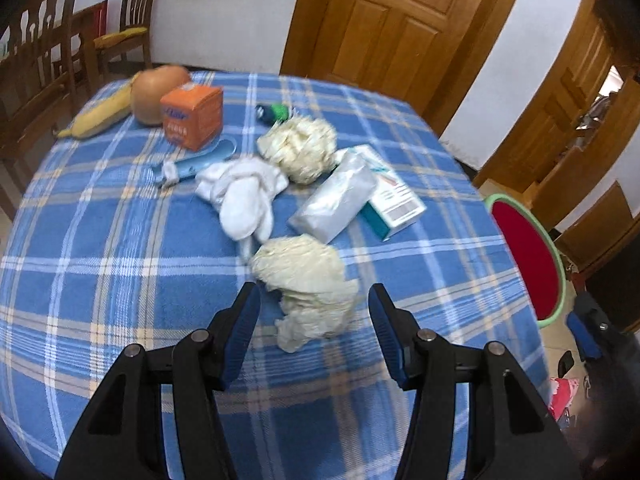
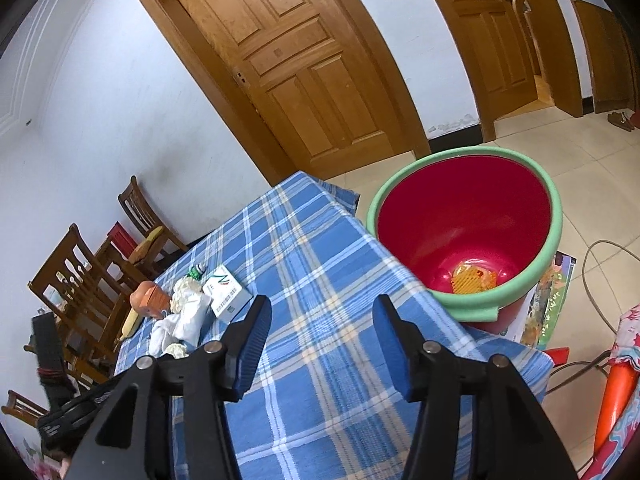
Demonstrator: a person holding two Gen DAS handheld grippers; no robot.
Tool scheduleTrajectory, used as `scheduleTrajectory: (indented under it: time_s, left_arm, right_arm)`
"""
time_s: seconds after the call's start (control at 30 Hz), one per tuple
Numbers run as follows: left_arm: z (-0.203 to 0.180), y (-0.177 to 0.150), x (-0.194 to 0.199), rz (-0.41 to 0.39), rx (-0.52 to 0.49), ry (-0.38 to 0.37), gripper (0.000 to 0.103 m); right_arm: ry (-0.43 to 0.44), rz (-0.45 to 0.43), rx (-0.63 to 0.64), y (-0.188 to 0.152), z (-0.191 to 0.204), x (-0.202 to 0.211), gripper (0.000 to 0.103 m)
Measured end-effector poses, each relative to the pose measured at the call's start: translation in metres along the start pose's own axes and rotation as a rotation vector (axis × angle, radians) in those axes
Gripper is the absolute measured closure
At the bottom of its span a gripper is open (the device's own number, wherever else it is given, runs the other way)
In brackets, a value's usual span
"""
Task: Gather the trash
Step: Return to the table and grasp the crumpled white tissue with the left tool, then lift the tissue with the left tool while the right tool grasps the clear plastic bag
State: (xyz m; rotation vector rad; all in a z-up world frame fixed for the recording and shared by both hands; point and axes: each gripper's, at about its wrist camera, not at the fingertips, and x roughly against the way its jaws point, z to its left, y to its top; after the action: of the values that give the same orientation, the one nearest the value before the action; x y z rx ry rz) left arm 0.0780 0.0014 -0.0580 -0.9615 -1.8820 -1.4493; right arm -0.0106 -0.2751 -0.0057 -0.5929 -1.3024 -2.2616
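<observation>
A crumpled cream paper wad (image 1: 308,288) lies on the blue plaid tablecloth (image 1: 100,264), right between the fingertips of my left gripper (image 1: 314,296). The jaws stand open around it and the pads do not press on it. A second cream wad (image 1: 298,148) lies farther back, beside a white cloth (image 1: 244,196), a silver packet (image 1: 334,200) and a white and teal box (image 1: 394,196). My right gripper (image 2: 323,308) is open and empty above the table's corner. Just beyond it stands the red bin with a green rim (image 2: 558,220), holding an orange scrap (image 2: 474,278).
An orange box (image 1: 194,116), a round brown vegetable (image 1: 154,92), a yellow corn cob (image 1: 100,114), a blue tool (image 1: 200,162) and a small green and black item (image 1: 272,112) lie at the table's far side. Wooden chairs (image 1: 36,64) stand beyond. A cable (image 2: 592,280) crosses the tiled floor.
</observation>
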Motion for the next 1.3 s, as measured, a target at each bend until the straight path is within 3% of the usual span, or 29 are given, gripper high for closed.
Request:
scheduleTrajectory:
  time_s: [0.23, 0.3, 0.4, 0.57, 0.77, 0.93, 1.3]
  left_arm:
    - [0.006, 0.000, -0.016, 0.000, 0.009, 0.004, 0.048]
    - [0.006, 0.000, -0.018, 0.007, 0.002, -0.017, 0.071]
    - [0.008, -0.003, -0.015, 0.006, -0.003, -0.046, 0.077]
    - [0.014, -0.007, 0.014, -0.033, -0.022, -0.098, 0.077]
    - [0.026, 0.004, 0.050, -0.138, -0.016, -0.055, 0.077]
    - [0.045, 0.015, 0.052, -0.157, 0.003, -0.003, 0.077]
    - [0.086, 0.027, 0.047, -0.159, 0.040, 0.030, 0.077]
  right_arm:
    - [-0.011, 0.016, 0.012, -0.004, 0.007, -0.005, 0.047]
    - [-0.010, 0.018, 0.017, -0.003, 0.010, -0.005, 0.047]
    - [-0.005, 0.025, 0.030, -0.003, 0.015, -0.008, 0.047]
    - [0.012, 0.055, 0.056, -0.007, 0.026, -0.017, 0.047]
    - [0.057, 0.088, 0.109, -0.010, 0.055, -0.029, 0.047]
    - [0.094, 0.129, 0.144, -0.014, 0.080, -0.043, 0.047]
    - [0.142, 0.212, 0.199, -0.026, 0.130, -0.083, 0.047]
